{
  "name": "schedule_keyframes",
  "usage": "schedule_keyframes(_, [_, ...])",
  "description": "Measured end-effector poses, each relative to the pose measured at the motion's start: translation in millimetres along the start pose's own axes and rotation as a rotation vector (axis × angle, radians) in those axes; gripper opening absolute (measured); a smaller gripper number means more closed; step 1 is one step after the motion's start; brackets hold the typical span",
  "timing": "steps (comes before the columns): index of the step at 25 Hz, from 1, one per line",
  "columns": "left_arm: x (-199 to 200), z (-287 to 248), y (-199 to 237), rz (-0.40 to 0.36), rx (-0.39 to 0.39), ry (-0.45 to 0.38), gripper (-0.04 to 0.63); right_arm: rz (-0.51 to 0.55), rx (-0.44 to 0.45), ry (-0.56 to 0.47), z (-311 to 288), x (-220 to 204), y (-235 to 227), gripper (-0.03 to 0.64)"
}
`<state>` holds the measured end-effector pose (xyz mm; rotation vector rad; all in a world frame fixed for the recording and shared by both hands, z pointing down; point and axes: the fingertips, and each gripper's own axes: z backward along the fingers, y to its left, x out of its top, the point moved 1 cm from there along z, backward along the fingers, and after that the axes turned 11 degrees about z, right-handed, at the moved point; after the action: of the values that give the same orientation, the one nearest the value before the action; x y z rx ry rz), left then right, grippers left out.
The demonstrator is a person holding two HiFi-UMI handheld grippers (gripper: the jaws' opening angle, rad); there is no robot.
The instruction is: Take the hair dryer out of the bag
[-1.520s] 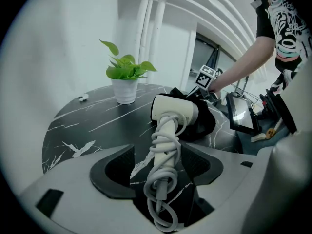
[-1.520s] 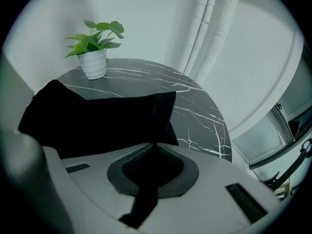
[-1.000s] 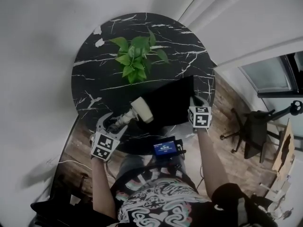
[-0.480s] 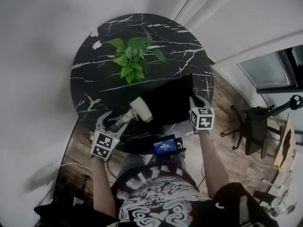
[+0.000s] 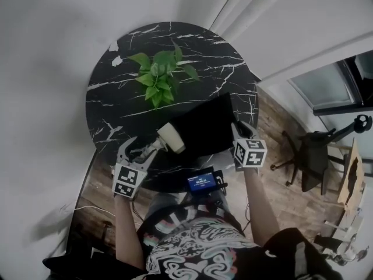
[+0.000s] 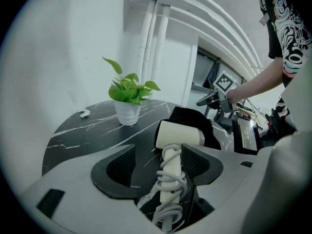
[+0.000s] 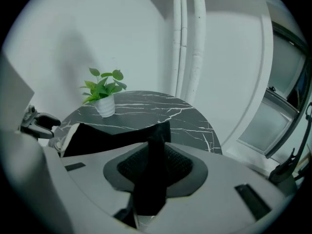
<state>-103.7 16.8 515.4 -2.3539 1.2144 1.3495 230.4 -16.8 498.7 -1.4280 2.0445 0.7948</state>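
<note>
Now: the hair dryer [image 6: 178, 133] is out of the bag [image 5: 204, 124]. The left tongs [image 6: 163, 165] are clamped on its handle, and its head is just beside the bag's mouth, over the near side of the counter [image 5: 113, 101]. Judged rigid, smooth plastic and head-heavy. The handle is the right hold; the cord [image 6: 170, 186] wound round it should give the pads bite, though loose loops might slide. The bag is soft and limp. Right tongs [image 7: 155, 165]: the jaws have just been opening to a narrow gap, with a fold of bag cloth between them, seemingly no longer pinched. Against a second ago: the dryer is in much the same spot; the right marker cube has rolled and now shows two faces
</note>
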Motion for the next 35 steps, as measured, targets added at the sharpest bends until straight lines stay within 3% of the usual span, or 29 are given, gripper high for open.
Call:
schedule_keyframes(3, [22,3,-6,-0.006,0.013,-0.079,0.283,-0.017,0.05,-0.076,16,16,18,0.066])
schedule_keyframes(9, [58,19,-19,0.039,0.021,-0.238,0.139,-0.047,0.141,-0.2,49,44,60,0.063])
schedule_keyframes(13, [74,32,-17,0.055,0.1,-0.268,0.032,-0.012,0.185,-0.28,74,61,81,0.031])
schedule_keyframes(18, [95,48,-15,0.146,0.149,-0.317,0.015,0.031,0.2,-0.371,98,83,95,0.025])
schedule_keyframes(26, [118,70,-42,0.095,0.215,-0.369,0.015,0.045,0.247,-0.433,124,97,111,0.023])
schedule_keyframes(31, [116,87,-60,0.168,0.264,-0.381,0.015,0.052,0.265,-0.461,148,96,115,0.023])
schedule_keyframes(35, [107,99,-81,0.13,0.307,-0.378,0.015,0.05,0.245,-0.497,163,90,108,0.021])
